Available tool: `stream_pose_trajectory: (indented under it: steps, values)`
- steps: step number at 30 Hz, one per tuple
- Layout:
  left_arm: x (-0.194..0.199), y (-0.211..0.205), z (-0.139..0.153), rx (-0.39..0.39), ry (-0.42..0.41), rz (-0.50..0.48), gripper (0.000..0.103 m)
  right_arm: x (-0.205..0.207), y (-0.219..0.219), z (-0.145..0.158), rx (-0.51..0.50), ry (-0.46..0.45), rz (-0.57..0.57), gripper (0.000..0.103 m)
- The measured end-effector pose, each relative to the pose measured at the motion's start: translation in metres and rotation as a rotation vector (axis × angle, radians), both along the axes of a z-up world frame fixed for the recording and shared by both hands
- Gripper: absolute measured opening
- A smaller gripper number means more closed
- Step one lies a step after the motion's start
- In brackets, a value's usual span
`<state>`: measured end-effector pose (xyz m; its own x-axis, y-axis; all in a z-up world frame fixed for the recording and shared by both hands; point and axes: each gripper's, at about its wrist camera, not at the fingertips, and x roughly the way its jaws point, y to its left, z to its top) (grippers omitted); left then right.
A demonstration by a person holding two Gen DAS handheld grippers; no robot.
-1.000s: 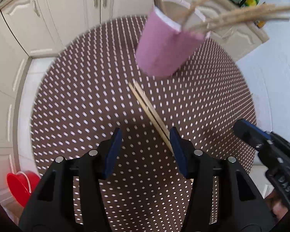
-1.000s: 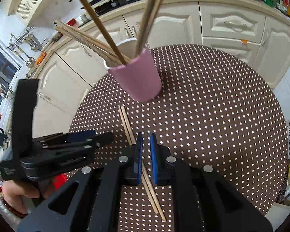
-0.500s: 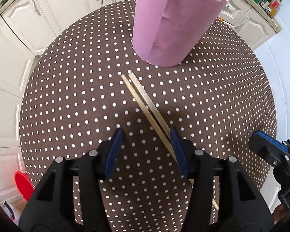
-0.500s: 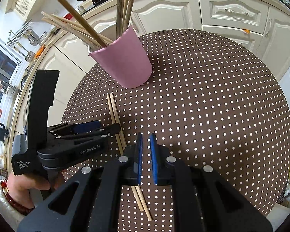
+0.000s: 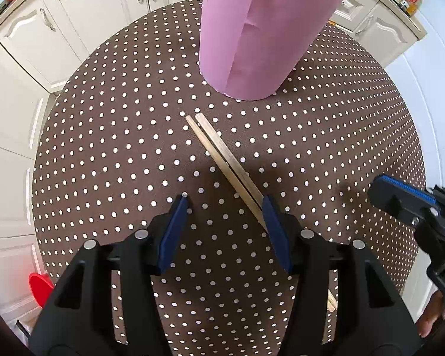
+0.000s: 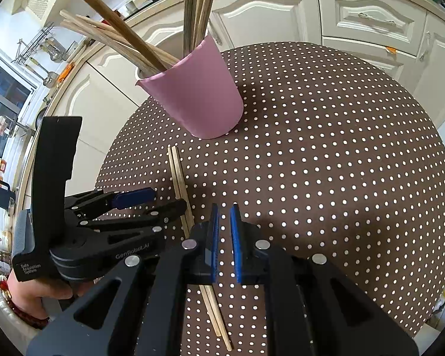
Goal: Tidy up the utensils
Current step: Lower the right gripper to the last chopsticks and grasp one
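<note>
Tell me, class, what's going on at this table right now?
A person is tidying chopsticks into a pink cup that already holds several. One pair of chopsticks lies flat on the dotted tablecloth. The left gripper, open, hangs over the pair; the right gripper is shut and empty.

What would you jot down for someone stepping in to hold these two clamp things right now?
Left gripper: jaws open, empty, low over the pair of chopsticks; its right pad sits at the pair, not clamping it.
Right gripper: jaws shut, empty, just right of that pair.
Pink cup: upright on the dotted table, already holding many chopsticks.
The loose pair lies flat, side by side, one end near the cup's base.
Done: most sticks are in the cup.
Left: probably shift the left jaws over the pair, close, lift and drop it into the cup.
</note>
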<state>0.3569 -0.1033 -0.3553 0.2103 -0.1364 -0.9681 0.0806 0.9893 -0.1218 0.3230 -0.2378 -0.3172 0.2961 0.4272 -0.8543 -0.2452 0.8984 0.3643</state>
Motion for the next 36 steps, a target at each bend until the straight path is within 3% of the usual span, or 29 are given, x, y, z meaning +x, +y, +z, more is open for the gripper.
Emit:
stream_pose_trajectory:
  steps: [15,18,25,27,33,36]
  values:
    - [-0.009,0.012,0.002,0.034,0.030,-0.001,0.052,0.008,0.009,-0.006,0.005,0.011,0.012,0.009]
    - [-0.011,0.015,-0.002,0.011,0.028,0.018,0.052,0.009,0.010,-0.007,0.003,0.014,0.014,0.009]
    - [0.000,0.007,-0.005,0.092,0.034,-0.009,0.051,0.009,0.018,-0.010,0.002,0.028,0.029,0.009]
    - [-0.003,0.006,-0.005,0.116,0.023,-0.041,0.043,0.008,0.022,-0.012,-0.002,0.037,0.041,0.009]
    - [-0.006,0.031,-0.003,0.040,0.031,-0.063,0.016,0.016,0.037,-0.019,-0.014,0.066,0.079,0.010]
    - [-0.008,0.043,-0.007,0.013,0.034,-0.084,0.013,0.021,0.048,-0.023,-0.032,0.077,0.110,0.012]
